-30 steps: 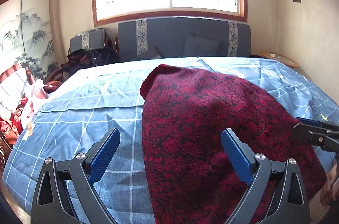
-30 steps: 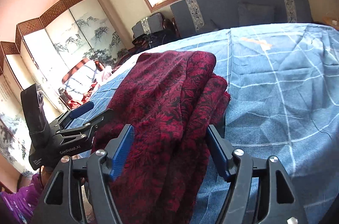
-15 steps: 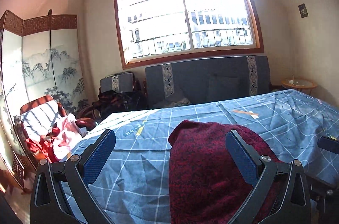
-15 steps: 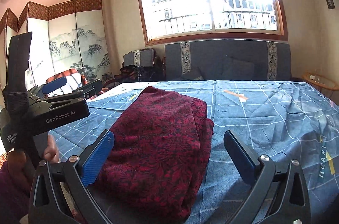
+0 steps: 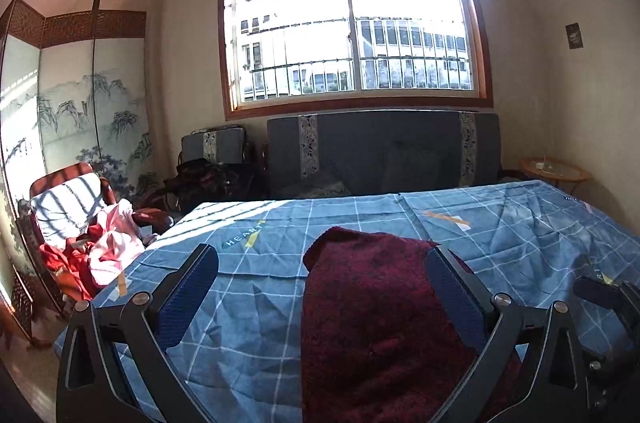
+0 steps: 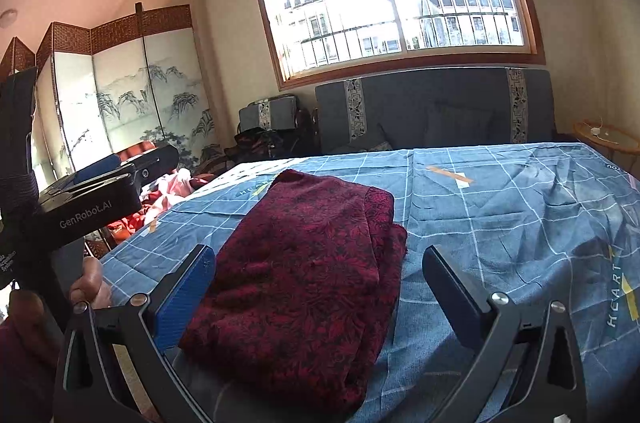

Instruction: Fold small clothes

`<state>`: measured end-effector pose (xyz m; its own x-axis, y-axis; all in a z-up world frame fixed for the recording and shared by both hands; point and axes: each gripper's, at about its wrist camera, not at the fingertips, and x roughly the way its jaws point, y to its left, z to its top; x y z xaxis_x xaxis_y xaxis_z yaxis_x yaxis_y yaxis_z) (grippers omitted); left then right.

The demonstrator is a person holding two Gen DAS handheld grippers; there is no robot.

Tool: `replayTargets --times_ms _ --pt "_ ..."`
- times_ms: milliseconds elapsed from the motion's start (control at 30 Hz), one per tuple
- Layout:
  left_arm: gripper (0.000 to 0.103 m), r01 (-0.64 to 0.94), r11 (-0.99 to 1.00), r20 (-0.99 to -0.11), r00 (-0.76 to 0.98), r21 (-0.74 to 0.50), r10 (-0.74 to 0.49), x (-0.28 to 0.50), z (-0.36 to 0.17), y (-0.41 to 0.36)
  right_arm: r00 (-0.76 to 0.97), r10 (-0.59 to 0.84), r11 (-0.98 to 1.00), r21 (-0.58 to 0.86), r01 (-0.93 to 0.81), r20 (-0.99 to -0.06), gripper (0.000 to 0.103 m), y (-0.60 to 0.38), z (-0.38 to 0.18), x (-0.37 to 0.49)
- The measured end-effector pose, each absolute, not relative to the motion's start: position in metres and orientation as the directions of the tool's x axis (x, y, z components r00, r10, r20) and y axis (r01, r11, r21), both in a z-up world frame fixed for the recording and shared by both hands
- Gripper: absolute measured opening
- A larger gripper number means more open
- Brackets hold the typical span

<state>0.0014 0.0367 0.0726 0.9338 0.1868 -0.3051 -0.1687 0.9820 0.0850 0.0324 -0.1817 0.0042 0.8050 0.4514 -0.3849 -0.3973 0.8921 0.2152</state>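
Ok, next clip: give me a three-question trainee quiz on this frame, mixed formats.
1. True or false: the right gripper is clamped on the red garment.
2. Multiple choice: the red garment lies A) spread flat in a single layer, B) folded in a stack on the blue checked bedspread, C) hanging off the folding screen.
3. Fill in: the jaws of the left gripper stand ____.

Key:
1. False; its jaws are wide open, with nothing pinched between them.
2. B
3. open
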Motion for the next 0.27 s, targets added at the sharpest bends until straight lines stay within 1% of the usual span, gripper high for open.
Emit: replayTargets --times_ms 100,267 --pt "0.103 -0.135 0.989 -0.345 0.927 0.063 0.149 0.009 0.065 0.037 0.795 0.453 0.891 0.226 -0.393 -0.405 0.103 -0.181 0.001 0.036" --pt "0.103 -0.125 0.992 -0.415 0.901 0.027 0.124 0.020 0.055 0.041 0.786 0.451 0.892 0.246 -0.379 -0.424 0.103 -0.182 -0.003 0.039"
